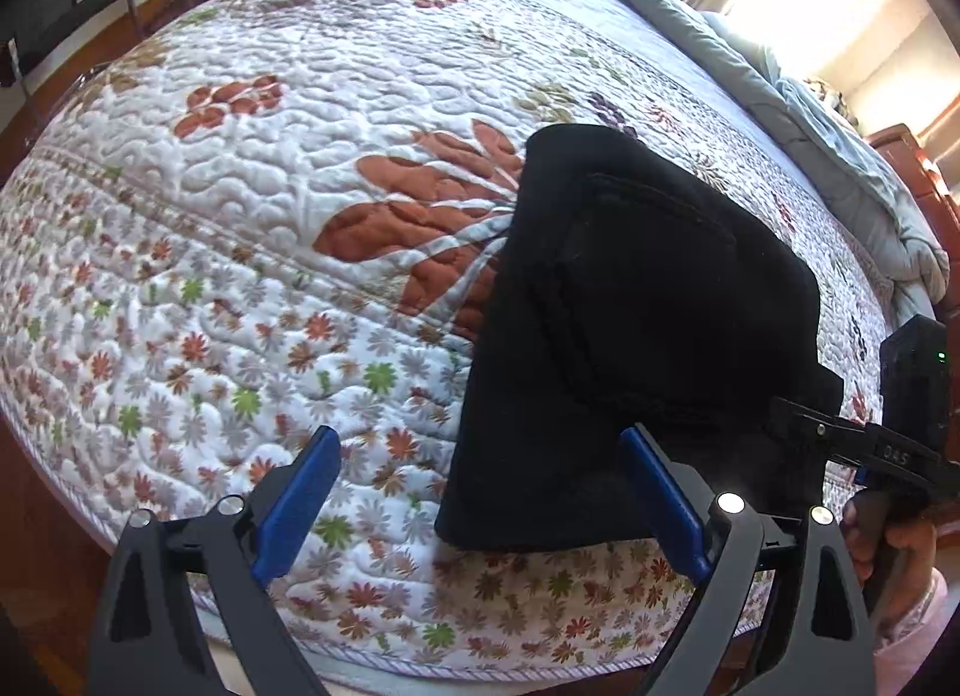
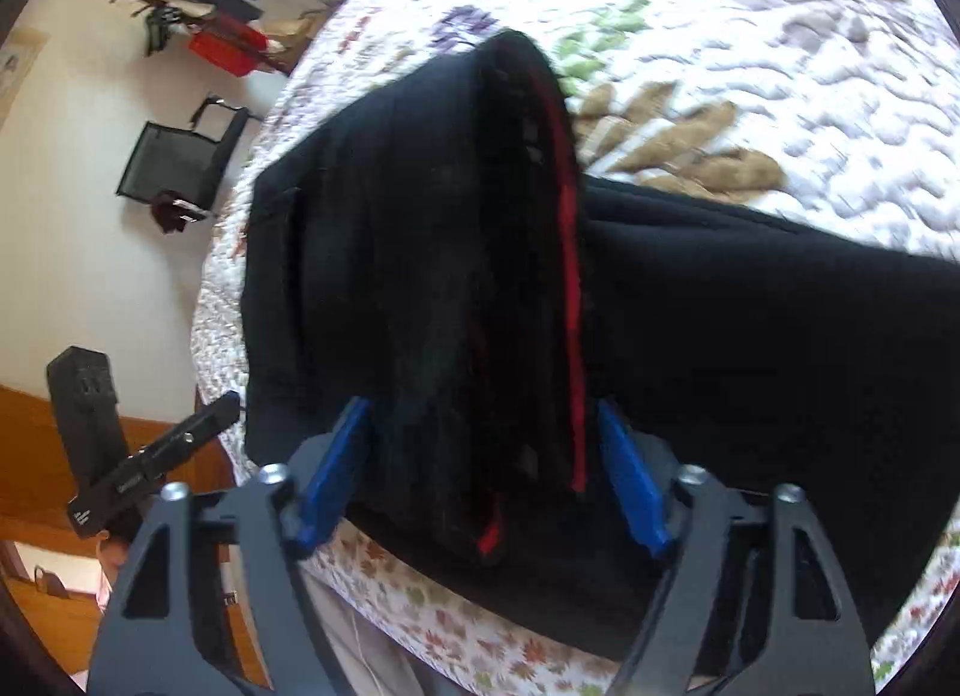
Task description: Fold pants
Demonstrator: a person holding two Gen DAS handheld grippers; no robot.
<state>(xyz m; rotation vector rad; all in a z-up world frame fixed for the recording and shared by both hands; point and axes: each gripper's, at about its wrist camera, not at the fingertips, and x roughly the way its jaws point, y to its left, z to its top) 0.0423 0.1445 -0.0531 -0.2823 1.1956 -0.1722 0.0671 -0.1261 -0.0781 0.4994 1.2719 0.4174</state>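
Note:
Black pants (image 1: 648, 300) lie folded on a floral quilt (image 1: 270, 204) near the bed's front edge. My left gripper (image 1: 480, 495) hovers wide open over the pants' near left corner, with its right pad (image 1: 660, 498) above the cloth and nothing gripped. In the right wrist view a raised ridge of the pants (image 2: 480, 276) with a red inner edge (image 2: 573, 288) stands between the parted pads of my right gripper (image 2: 480, 480). The pads flank that ridge and do not pinch it. The rest of the pants (image 2: 750, 348) spreads to the right.
The bed's rounded edge (image 1: 360, 672) runs just below the grippers, above wood floor. A grey duvet (image 1: 810, 114) is bunched along the far side. A black chair (image 2: 174, 162) and a coat rack with clothes (image 2: 198, 18) stand by the wall. A hand (image 1: 882, 546) holds the right gripper.

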